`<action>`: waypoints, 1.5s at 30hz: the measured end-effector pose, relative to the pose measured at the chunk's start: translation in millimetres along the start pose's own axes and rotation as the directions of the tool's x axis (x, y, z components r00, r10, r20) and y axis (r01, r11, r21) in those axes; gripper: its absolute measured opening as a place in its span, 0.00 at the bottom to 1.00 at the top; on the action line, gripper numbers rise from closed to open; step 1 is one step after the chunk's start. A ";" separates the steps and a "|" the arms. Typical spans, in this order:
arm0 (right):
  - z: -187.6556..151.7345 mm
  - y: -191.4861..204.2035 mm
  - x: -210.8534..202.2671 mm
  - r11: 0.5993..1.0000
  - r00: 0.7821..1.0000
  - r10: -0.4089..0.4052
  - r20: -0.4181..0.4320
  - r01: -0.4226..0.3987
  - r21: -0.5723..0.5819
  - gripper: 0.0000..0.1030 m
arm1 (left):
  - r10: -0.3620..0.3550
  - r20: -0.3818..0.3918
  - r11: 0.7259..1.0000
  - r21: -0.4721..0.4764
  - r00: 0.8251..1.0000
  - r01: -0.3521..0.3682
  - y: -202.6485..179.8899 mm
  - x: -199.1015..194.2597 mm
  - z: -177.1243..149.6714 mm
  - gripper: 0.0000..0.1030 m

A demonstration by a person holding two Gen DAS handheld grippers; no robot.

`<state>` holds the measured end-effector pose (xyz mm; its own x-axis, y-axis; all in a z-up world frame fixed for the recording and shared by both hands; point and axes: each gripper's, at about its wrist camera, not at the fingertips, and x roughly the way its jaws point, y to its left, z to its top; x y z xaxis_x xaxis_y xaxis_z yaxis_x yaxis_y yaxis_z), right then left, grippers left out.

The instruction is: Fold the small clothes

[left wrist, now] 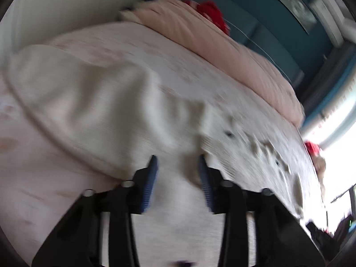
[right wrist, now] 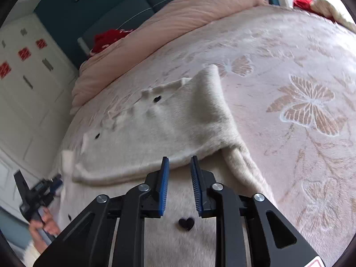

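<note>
A cream fuzzy garment [right wrist: 166, 129] with small black heart buttons [right wrist: 186, 223] lies spread on the bed. One part of it is folded over, and that fold's edge runs just past my right gripper's fingertips. My right gripper [right wrist: 179, 159] is open above the garment, with nothing between its blue pads [right wrist: 164, 184]. In the blurred left wrist view the same garment [left wrist: 89, 102] stretches ahead. My left gripper [left wrist: 177, 159] is open at its near edge, holding nothing. The left gripper [right wrist: 42, 191] also shows at the lower left of the right wrist view, held by a hand [right wrist: 45, 223].
The bed is covered by a pink blanket with butterfly patterns [right wrist: 307, 104]. A bunched pink quilt [right wrist: 178, 22] lies along the teal headboard [right wrist: 111, 6], with a red item [right wrist: 109, 37] beside it. White wardrobe doors [right wrist: 26, 77] stand on the left.
</note>
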<state>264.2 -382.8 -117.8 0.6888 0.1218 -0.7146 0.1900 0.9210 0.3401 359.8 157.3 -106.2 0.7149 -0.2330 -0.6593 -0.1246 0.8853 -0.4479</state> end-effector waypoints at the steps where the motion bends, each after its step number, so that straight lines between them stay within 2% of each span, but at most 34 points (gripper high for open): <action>1: -12.9 8.9 -5.0 0.998 1.000 -0.012 -0.011 0.011 -0.062 0.36 | 0.043 0.022 0.999 -0.032 0.999 -0.042 20.6 -8.4 10.0 0.53; 3: -40.3 33.0 -7.0 0.982 0.998 -0.057 -0.023 0.052 -0.183 0.37 | 0.171 0.049 0.980 -0.116 0.984 -0.164 72.5 -22.7 36.0 0.61; 5: -73.8 56.9 -4.4 0.954 0.996 -0.082 -0.033 0.069 -0.291 0.37 | 0.267 0.060 0.945 -0.215 0.962 -0.248 123.3 -31.0 61.9 0.76; 7: -97.9 73.6 6.6 0.933 0.994 -0.088 -0.064 0.060 -0.356 0.41 | 0.375 0.047 0.895 -0.277 0.926 -0.349 166.0 -30.6 86.7 0.77; 8: -107.5 80.4 13.4 0.927 0.992 -0.088 -0.087 0.050 -0.372 0.42 | 0.413 0.028 0.870 -0.306 0.910 -0.385 186.2 -27.0 98.5 0.77; 9: -114.1 82.8 18.6 0.919 0.992 -0.108 -0.071 0.072 -0.387 0.46 | 0.434 0.004 0.851 -0.330 0.901 -0.409 202.2 -22.1 107.6 0.78; 11: -122.0 88.0 19.2 0.900 0.989 -0.147 -0.020 0.125 -0.417 0.49 | 0.411 -0.040 0.836 -0.382 0.911 -0.394 228.3 -9.4 118.7 0.78; 12: -122.2 86.0 19.8 0.903 0.988 -0.151 -0.020 0.129 -0.410 0.51 | 0.409 -0.019 0.835 -0.397 0.912 -0.382 233.7 -7.8 119.6 0.78; 13: -121.5 81.0 20.5 0.910 0.989 -0.146 -0.024 0.125 -0.395 0.54 | 0.416 0.011 0.837 -0.397 0.909 -0.378 233.3 -7.2 121.0 0.69; 14: -120.7 74.7 21.8 0.921 0.991 -0.129 -0.034 0.107 -0.375 0.55 | 0.416 0.019 0.848 -0.370 0.909 -0.380 230.1 -2.6 124.2 0.34; 15: -119.6 70.2 23.6 0.931 0.993 -0.109 -0.046 0.086 -0.354 0.57 | 0.399 -0.006 0.858 -0.351 0.917 -0.376 228.2 5.0 126.0 0.14; 16: -117.6 64.7 24.6 0.942 0.995 -0.086 -0.059 0.061 -0.330 0.58 | 0.385 -0.027 0.862 -0.347 0.922 -0.370 224.9 10.9 130.5 0.10; 17: -116.7 60.8 24.9 0.950 0.996 -0.065 -0.066 0.041 -0.310 0.59 | 0.386 0.006 0.864 -0.354 0.923 -0.359 215.3 7.3 132.0 0.09; 18: -116.0 58.4 25.2 0.953 0.996 -0.054 -0.066 0.031 -0.302 0.60 | 0.366 0.058 0.879 -0.350 0.929 -0.325 201.9 -1.8 135.0 0.09; 20: -118.3 59.4 24.6 0.950 0.997 -0.057 -0.056 0.037 -0.310 0.60 | 0.299 0.135 0.927 -0.277 0.945 -0.254 155.2 -16.9 139.8 0.08; 22: -118.9 59.9 24.5 0.949 0.997 -0.056 -0.050 0.038 -0.313 0.61 | 0.206 0.191 0.971 -0.161 0.960 -0.177 90.3 -34.7 140.6 0.08; 23: -118.2 60.2 25.5 0.952 0.998 -0.049 -0.050 0.031 -0.305 0.61 | 0.140 0.213 0.989 -0.084 0.967 -0.124 46.4 -45.9 138.5 0.08; 25: -116.2 59.5 26.6 0.956 0.998 -0.031 -0.054 0.014 -0.293 0.62 | 0.013 0.222 0.999 0.025 0.975 -0.019 -22.8 -62.2 127.7 0.08; 26: -115.6 58.9 26.8 0.958 0.998 -0.021 -0.055 0.005 -0.286 0.62 | -0.051 0.208 0.997 0.073 0.977 0.036 -56.6 -67.5 119.8 0.09; 28: -114.5 58.1 27.2 0.959 0.998 -0.002 -0.061 -0.016 -0.282 0.66 | -0.171 0.130 0.976 0.155 0.977 0.150 -125.3 -68.0 92.8 0.10; 29: -114.4 56.6 26.3 0.960 0.998 0.006 -0.064 -0.024 -0.280 0.67 | -0.212 0.080 0.965 0.176 0.974 0.196 -151.4 -62.4 77.8 0.12; 31: -113.6 55.0 25.8 0.961 0.997 0.025 -0.069 -0.043 -0.273 0.69 | -0.278 -0.033 0.947 0.157 0.960 0.280 -191.0 -44.0 38.8 0.16; 32: -113.0 54.5 25.5 0.962 0.997 0.036 -0.072 -0.054 -0.267 0.70 | -0.293 -0.099 0.942 0.143 0.951 0.305 -204.1 -30.0 18.3 0.34; 33: -112.3 53.4 25.4 0.963 0.996 0.049 -0.075 -0.067 -0.261 0.72 | -0.301 -0.182 0.936 0.130 0.936 0.326 -214.8 -13.0 -8.5 0.47; 34: -111.3 51.4 25.0 0.965 0.995 0.066 -0.079 -0.083 -0.250 0.72 | -0.289 -0.228 0.939 0.123 0.930 0.322 -221.0 3.2 -29.2 0.61; 35: -110.2 48.6 24.0 0.967 0.993 0.081 -0.080 -0.098 -0.234 0.72 | -0.268 -0.235 0.946 0.121 0.934 0.301 -220.3 11.1 -50.3 0.59; 37: -106.5 43.9 21.4 0.971 0.990 0.114 -0.083 -0.129 -0.201 0.72 | -0.201 -0.221 0.965 0.121 0.954 0.231 -204.0 21.1 -82.2 0.60; 38: -103.6 42.4 19.0 0.973 0.988 0.126 -0.087 -0.141 -0.185 0.72 | -0.180 -0.234 0.974 0.095 0.955 0.207 -189.4 24.1 -93.0 0.60; 40: -94.4 39.2 14.4 0.976 0.984 0.144 -0.100 -0.158 -0.148 0.72 | -0.190 -0.234 0.980 0.017 0.954 0.199 -157.6 18.3 -101.2 0.62; 42: -77.0 36.6 10.7 0.983 0.989 0.127 -0.080 -0.137 -0.124 0.72 | -0.168 -0.217 0.985 -0.015 0.962 0.169 -120.8 8.9 -100.1 0.65; 45: -30.5 32.4 15.2 0.992 0.993 0.116 -0.029 -0.117 -0.042 0.72 | -0.104 -0.171 0.995 -0.027 0.980 0.101 -88.7 19.0 -69.6 0.66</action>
<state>259.5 -339.8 -136.3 0.6855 0.2383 -0.6880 0.0785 0.9152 0.3953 336.6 46.3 -121.0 0.5957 -0.3893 -0.7026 -0.0705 0.8460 -0.5285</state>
